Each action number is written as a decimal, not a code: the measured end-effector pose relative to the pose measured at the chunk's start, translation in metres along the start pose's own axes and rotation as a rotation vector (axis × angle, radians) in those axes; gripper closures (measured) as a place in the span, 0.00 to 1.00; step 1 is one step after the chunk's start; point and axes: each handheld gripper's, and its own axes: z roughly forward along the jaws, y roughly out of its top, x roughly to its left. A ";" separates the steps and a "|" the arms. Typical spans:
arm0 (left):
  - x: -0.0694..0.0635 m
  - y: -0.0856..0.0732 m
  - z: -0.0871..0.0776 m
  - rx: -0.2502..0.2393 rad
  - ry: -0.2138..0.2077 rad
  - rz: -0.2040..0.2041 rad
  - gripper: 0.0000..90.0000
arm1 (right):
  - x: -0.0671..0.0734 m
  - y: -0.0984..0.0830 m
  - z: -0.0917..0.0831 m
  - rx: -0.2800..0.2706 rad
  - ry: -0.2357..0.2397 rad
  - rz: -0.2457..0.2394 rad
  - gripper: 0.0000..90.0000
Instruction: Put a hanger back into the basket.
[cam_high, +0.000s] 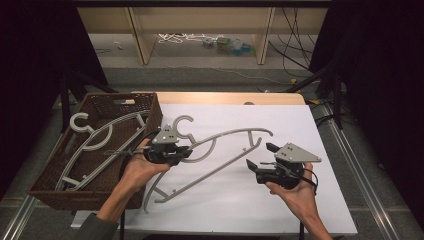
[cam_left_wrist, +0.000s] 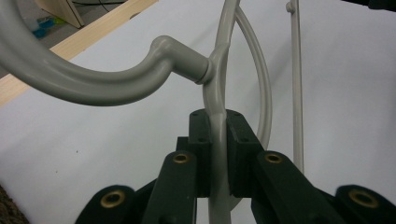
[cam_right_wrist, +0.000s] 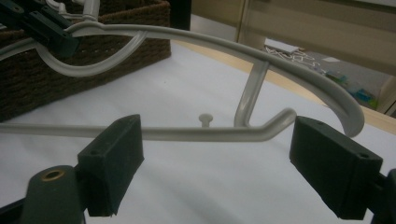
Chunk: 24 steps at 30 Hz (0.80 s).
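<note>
While left gripper (cam_high: 186, 151) fingers pinch grey hanger (cam_high: 227, 135) near hook, right gripper (cam_high: 261, 156) at 4 o'clock spread wide, clear of bar. Next, likely: carry toward basket (cam_high: 47, 186) at 9 o'clock.

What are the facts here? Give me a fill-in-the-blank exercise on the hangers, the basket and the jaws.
1. The left gripper has its jaws shut on a grey ____.
2. A second hanger lies in the brown wicker ____.
3. The jaws of the right gripper stand ____, gripping nothing.
4. The held hanger hangs over a ____ table sheet.

Missing words: hanger; basket; open; white
</note>
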 end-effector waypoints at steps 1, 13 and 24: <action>0.000 0.000 -0.001 -0.002 0.002 -0.019 0.92 | 0.000 -0.002 -0.001 -0.007 -0.003 -0.002 0.20; 0.014 0.011 -0.025 -0.069 -0.057 -0.140 0.92 | 0.007 -0.015 -0.007 -0.019 -0.002 -0.003 0.20; 0.026 0.030 -0.068 -0.064 -0.016 -0.130 0.92 | 0.007 -0.021 -0.009 -0.019 0.013 -0.012 0.20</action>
